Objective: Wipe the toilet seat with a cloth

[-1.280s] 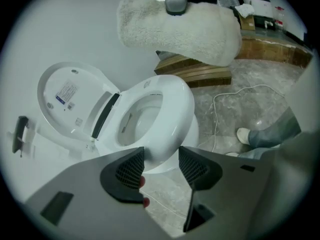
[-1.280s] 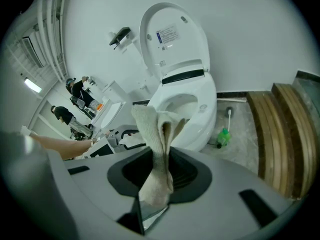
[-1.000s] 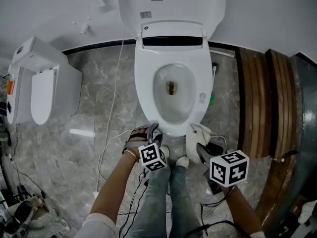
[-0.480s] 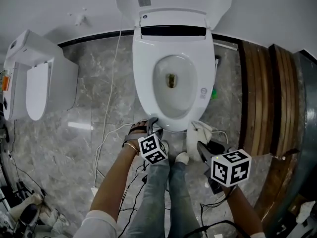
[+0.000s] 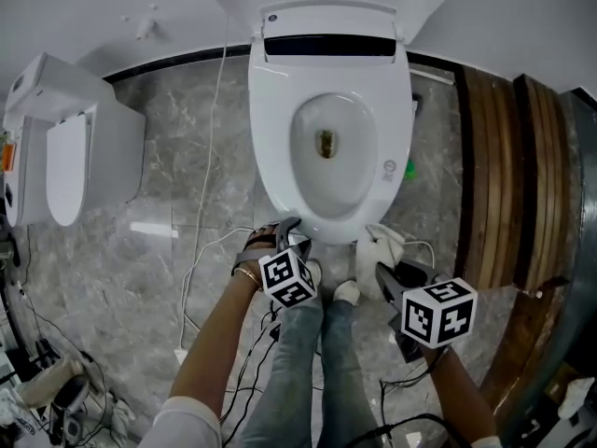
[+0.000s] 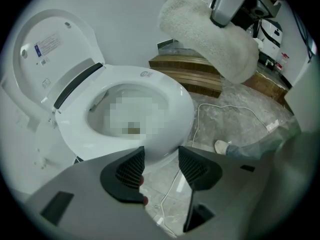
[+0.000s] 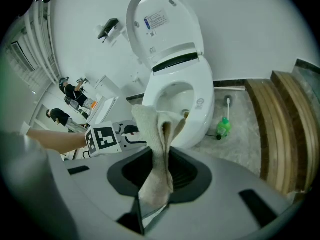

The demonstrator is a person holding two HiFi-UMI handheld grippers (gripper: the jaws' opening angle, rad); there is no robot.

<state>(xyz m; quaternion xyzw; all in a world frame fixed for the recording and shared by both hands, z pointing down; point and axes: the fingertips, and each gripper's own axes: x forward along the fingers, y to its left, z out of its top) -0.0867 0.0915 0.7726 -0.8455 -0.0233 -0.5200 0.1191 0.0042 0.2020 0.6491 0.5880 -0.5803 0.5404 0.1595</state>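
Toilet seat [image 5: 276, 157] is seen lowered, with its lid [image 7: 162, 24] raised against the wall and its front edge just ahead of both tools. A cloth [image 7: 156, 149] is clamped in the right hand-held gripper [image 7: 159, 171], just beside that front edge. The left hand-held gripper [image 6: 161, 166] is held with jaws apart and nothing between them. Open floor [image 5: 168, 203] is left on the left side, crossed by cables [image 5: 207, 250]; the right is bounded by a wooden step [image 5: 494, 175].

My head view looks steeply down on the toilet [image 5: 270, 147]; both gripper views face it nearby from its front.
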